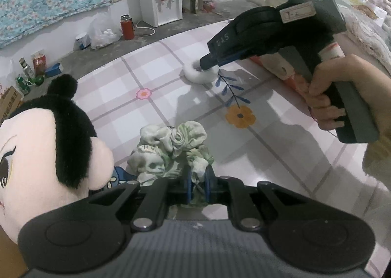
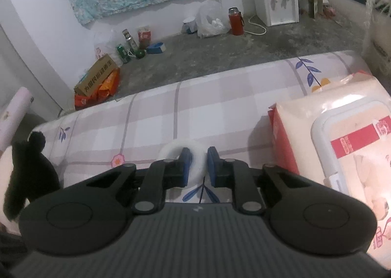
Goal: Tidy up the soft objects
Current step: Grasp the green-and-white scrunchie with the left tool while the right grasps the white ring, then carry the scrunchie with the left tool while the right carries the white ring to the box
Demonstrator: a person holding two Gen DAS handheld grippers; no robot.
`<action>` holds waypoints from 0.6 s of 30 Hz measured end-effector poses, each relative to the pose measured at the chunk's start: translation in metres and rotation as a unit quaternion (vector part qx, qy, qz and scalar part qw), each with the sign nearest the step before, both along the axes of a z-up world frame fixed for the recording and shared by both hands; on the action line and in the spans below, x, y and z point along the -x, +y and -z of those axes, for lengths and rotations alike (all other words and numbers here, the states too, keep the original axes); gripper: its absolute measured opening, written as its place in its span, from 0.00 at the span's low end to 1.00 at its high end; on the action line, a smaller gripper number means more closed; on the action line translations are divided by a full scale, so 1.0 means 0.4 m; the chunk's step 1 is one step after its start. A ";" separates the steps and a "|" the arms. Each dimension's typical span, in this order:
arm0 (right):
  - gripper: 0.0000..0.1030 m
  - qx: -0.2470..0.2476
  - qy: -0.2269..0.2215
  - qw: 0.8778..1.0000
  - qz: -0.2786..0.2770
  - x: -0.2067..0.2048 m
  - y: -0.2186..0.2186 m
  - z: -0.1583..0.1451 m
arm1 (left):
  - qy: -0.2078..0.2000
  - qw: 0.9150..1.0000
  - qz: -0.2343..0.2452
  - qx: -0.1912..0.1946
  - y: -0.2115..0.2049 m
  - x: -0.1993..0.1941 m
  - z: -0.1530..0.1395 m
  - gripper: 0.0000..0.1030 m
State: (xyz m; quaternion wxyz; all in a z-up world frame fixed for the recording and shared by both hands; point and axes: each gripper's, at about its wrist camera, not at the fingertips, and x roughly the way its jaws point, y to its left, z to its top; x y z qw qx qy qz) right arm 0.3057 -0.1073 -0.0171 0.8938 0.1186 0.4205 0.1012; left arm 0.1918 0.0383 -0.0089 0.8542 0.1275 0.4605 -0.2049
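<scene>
Nearest, the left hand-held gripper (image 1: 197,186) is clenched on the green-white scrunchie (image 1: 171,151) lying on the checked surface (image 1: 117,87): light, limp, best pinched by a bunched fold. Farther, toward one o'clock, the right hand-held gripper (image 2: 198,166) grasps one side of the soft white ring (image 2: 193,155), which should squash easily.

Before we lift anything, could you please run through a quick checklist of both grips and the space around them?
1. Left gripper shut on the green scrunchie: ok.
2. Right gripper pinching one side of the white ring: ok.
3. Ring's grip firm enough to lift: cannot tell.
4. Plush toy clear of the scrunchie: cannot tell; it sits close on the left.
5. Wipes pack apart from the ring: ok.
</scene>
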 end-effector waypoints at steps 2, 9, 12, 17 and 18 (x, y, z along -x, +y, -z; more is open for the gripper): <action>0.15 0.021 -0.008 1.000 -0.008 0.004 0.014 0.000 | -0.004 1.000 0.003 -0.006 -0.002 0.002 -0.002 0.11; 0.14 0.101 -0.052 0.993 -0.033 0.037 0.084 0.008 | -0.013 1.000 -0.003 -0.013 -0.011 0.019 -0.014 0.11; 0.13 0.068 -0.062 0.996 -0.008 0.053 0.049 0.000 | -0.025 1.000 -0.005 -0.013 0.000 0.037 -0.038 0.11; 0.13 0.011 -0.098 0.995 -0.013 0.117 -0.011 -0.074 | -0.038 0.999 -0.024 -0.017 0.028 0.076 -0.095 0.11; 0.13 -0.006 -0.106 0.994 -0.014 0.132 -0.022 -0.094 | -0.043 0.998 -0.028 -0.020 0.032 0.088 -0.109 0.11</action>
